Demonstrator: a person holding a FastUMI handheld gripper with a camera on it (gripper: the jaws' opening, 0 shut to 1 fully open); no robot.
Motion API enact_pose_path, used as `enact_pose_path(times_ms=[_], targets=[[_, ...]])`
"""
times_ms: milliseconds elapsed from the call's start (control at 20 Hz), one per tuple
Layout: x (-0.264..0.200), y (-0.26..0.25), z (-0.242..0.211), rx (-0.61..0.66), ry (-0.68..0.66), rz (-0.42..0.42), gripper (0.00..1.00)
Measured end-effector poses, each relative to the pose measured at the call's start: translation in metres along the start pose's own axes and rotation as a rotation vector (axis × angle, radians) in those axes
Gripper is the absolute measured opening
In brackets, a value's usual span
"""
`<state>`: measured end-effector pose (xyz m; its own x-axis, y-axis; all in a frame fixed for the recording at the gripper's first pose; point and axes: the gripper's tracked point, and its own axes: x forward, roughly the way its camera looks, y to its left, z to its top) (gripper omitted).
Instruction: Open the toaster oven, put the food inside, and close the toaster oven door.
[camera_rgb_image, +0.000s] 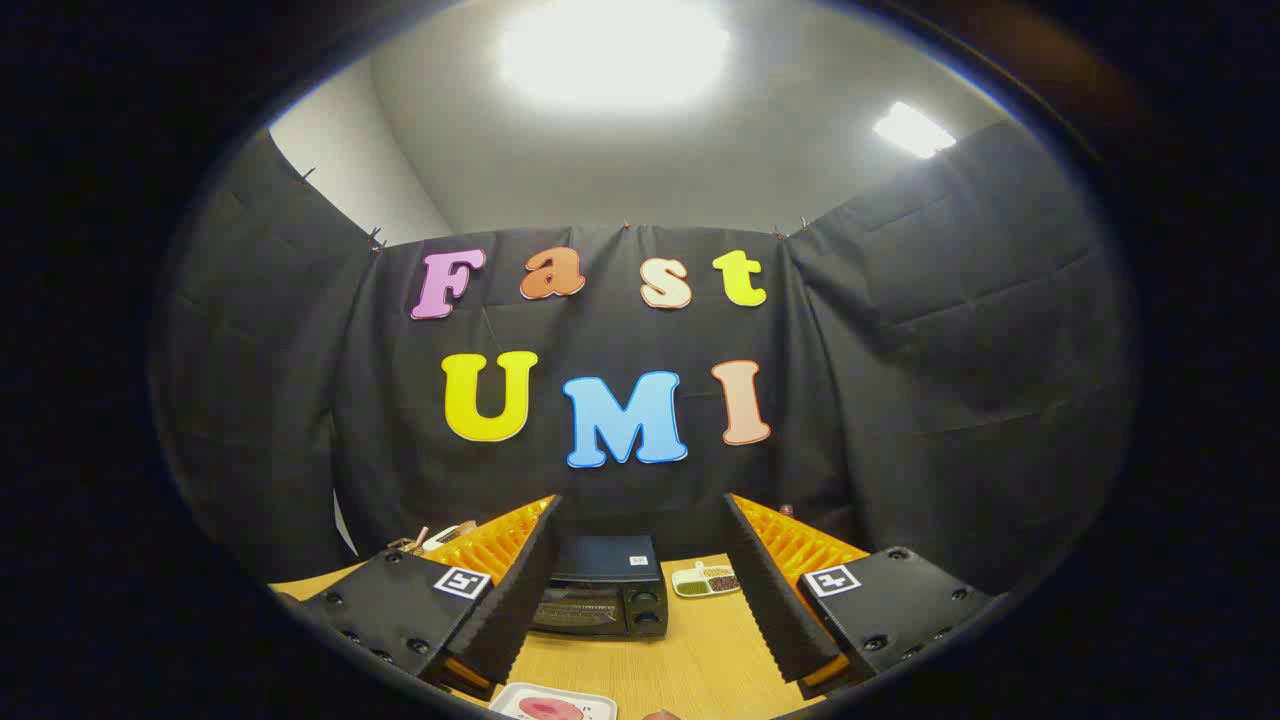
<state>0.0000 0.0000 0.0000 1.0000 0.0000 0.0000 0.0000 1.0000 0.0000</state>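
A black toaster oven (606, 595) stands on the wooden table (700, 660) beyond my fingers, its door shut and two knobs on its right side. My gripper (645, 560) is open, held above the table, with nothing between its fingers. The oven shows in the gap between them, partly hidden by the left finger (525, 590). Close below the gripper lies a white plate (553, 705) with pink food (550, 709) on it.
To the right of the oven a small white divided dish (706, 580) holds greenish and brown bits. Some small items (435, 540) lie at the back left of the table, by the black cloth wall.
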Motion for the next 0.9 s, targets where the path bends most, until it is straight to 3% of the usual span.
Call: enact_pose_path(times_ms=[400,900], targets=[[-0.007,-0.004,-0.006,-0.005,0.000,-0.039,0.98],[-0.008,0.014,-0.021,-0.002,0.034,-0.018,0.98]])
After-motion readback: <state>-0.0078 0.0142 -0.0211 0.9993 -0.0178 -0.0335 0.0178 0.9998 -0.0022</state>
